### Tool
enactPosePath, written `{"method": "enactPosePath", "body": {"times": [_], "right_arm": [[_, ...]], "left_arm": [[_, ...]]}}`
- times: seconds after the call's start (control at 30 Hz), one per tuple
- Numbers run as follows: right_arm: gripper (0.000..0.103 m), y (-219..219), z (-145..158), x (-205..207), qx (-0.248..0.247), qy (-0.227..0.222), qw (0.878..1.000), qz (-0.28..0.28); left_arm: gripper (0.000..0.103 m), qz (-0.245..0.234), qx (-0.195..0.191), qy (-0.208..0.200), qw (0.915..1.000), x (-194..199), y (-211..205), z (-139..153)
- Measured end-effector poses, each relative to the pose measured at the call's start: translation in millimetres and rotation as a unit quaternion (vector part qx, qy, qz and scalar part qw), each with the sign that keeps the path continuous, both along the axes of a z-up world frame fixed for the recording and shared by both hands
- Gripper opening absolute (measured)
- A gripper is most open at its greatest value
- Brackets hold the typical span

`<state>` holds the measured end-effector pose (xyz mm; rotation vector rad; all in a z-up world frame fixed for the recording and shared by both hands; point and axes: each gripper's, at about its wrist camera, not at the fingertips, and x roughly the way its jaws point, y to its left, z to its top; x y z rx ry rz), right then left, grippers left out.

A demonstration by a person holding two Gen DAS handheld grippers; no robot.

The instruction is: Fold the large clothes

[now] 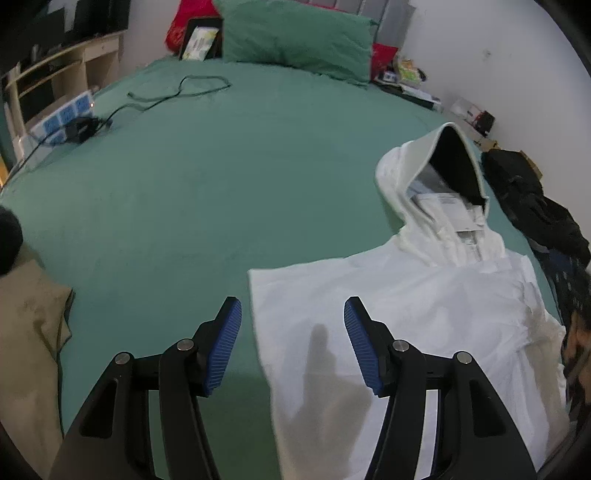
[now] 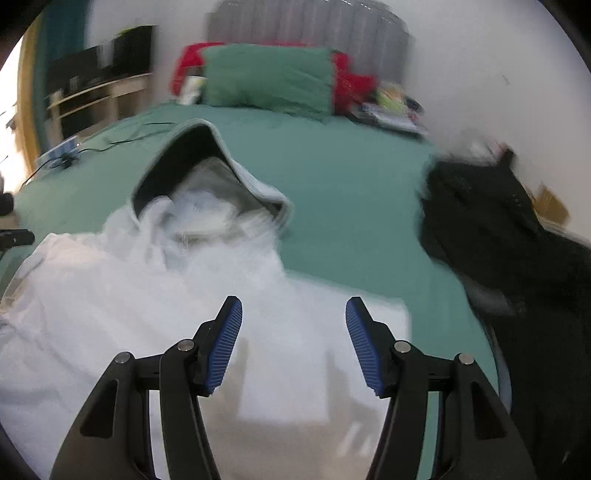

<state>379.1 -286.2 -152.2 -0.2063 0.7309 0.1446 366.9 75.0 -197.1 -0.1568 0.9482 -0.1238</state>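
Covering nearly all of both views: a bed [image 1: 221,184] with a green sheet, a green pillow [image 1: 295,37] propped at its head against a grey headboard [image 2: 306,26], red cushions [image 1: 177,29] tucked behind the pillow on either side. Pale wall to the right, a wooden shelf unit [image 1: 74,62] with dark boxes on top to the left. Spread flat on the sheet, a white hoodie [image 1: 406,314], hood [image 1: 436,166] standing open and dark inside, pointed toward the pillow; left edge folded straight. Just beside it on the right, a heap of black clothes [image 1: 528,199], touching or nearly touching the hoodie's far side, hard to tell which. Left gripper [image 1: 291,339] held above the hoodie's folded edge, tongs wide apart, nothing between them. Right gripper [image 2: 293,339] above the hoodie's lower right part, tongs likewise wide apart and holding nothing. Seen sharply only from the left wrist: a black cable [image 1: 177,92] looping across the sheet to a power strip [image 1: 62,118], a framed picture [image 1: 199,40] leaning by the pillow, a tan cloth [image 1: 29,332] at the near left corner. From the right wrist, much blurred: more of the black heap, and a teal curtain [image 2: 62,44] at the far left.
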Motion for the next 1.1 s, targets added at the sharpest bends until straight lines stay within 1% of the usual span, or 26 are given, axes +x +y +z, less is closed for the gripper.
{"method": "enactPosePath", "body": {"times": [0.07, 0.13, 0.2, 0.27, 0.33, 0.4, 0.43, 0.47, 0.5, 0.57, 0.67, 0.73, 0.8, 0.83, 0.93, 0.97, 1.03, 1.07, 1.1], "right_arm": [[0.059, 22, 3, 25, -0.009, -0.01, 1.0, 0.021], [0.059, 43, 6, 62, -0.01, -0.018, 0.999, 0.036], [0.059, 58, 6, 94, -0.008, -0.02, 0.999, 0.045], [0.059, 70, 2, 120, -0.011, -0.018, 0.999, 0.05], [0.058, 81, -5, 144, -0.009, -0.007, 0.998, 0.059], [0.034, 89, -12, 158, -0.016, -0.002, 0.997, 0.073], [0.009, 92, -17, 162, -0.025, 0.008, 0.996, 0.081], [0.005, 95, -21, 165, -0.028, 0.021, 0.995, 0.089], [0.004, 95, -24, 164, -0.029, 0.029, 0.994, 0.101], [0.003, 97, -27, 148, -0.052, 0.028, 0.99, 0.124], [0.003, 87, -28, 111, -0.071, 0.034, 0.984, 0.16], [0.003, 79, -29, 84, -0.081, 0.035, 0.98, 0.179], [0.003, 73, -29, 67, -0.082, 0.037, 0.977, 0.194], [0.003, 69, -30, 51, -0.089, 0.037, 0.975, 0.201], [0.004, 65, -38, 38, -0.115, 0.038, 0.968, 0.218], [0.004, 62, -41, 37, -0.114, 0.041, 0.967, 0.222], [0.005, 57, -45, 37, -0.097, 0.048, 0.968, 0.226], [0.005, 54, -45, 38, -0.083, 0.049, 0.969, 0.226], [0.006, 53, -46, 41, -0.073, 0.052, 0.97, 0.227]], "left_arm": [[0.061, 0.012, -0.007, 0.01, 0.9999, 1, 9, -5], [0.061, 0.02, -0.019, 0.015, 0.9995, 2, 17, -7], [0.061, 0.026, -0.025, 0.012, 0.9993, 1, 23, -7], [0.061, 0.024, -0.018, 0.009, 0.9995, 1, 26, -5], [0.061, 0.028, -0.003, 0.005, 0.9996, 1, 30, -4], [0.061, 0.037, 0.006, -0.001, 0.9993, 2, 35, -2], [0.061, 0.041, 0.01, -0.004, 0.9991, 2, 37, 0], [0.061, 0.045, 0.016, -0.007, 0.9988, 2, 38, 0], [0.061, 0.049, 0.019, -0.011, 0.9986, 1, 38, 1], [0.061, 0.045, 0.018, -0.02, 0.9986, 0, 35, 3], [0.061, 0.027, 0.026, -0.033, 0.9988, -3, 24, 8], [0.061, 0.02, 0.021, -0.036, 0.9989, -5, 15, 11], [0.061, 0.02, 0.004, -0.034, 0.9992, -4, 10, 15], [0.061, 0.019, -0.006, -0.036, 0.9991, -2, 5, 19], [0.061, 0.014, -0.024, -0.048, 0.9985, 14, -11, 30], [0.061, 0.011, -0.036, -0.051, 0.998, 26, -20, 36], [0.061, 0.0, -0.062, -0.05, 0.9968, 46, -34, 41], [0.061, -0.016, -0.082, -0.049, 0.9953, 63, -45, 43], [0.061, -0.029, -0.093, -0.044, 0.9942, 73, -54, 42]]}}
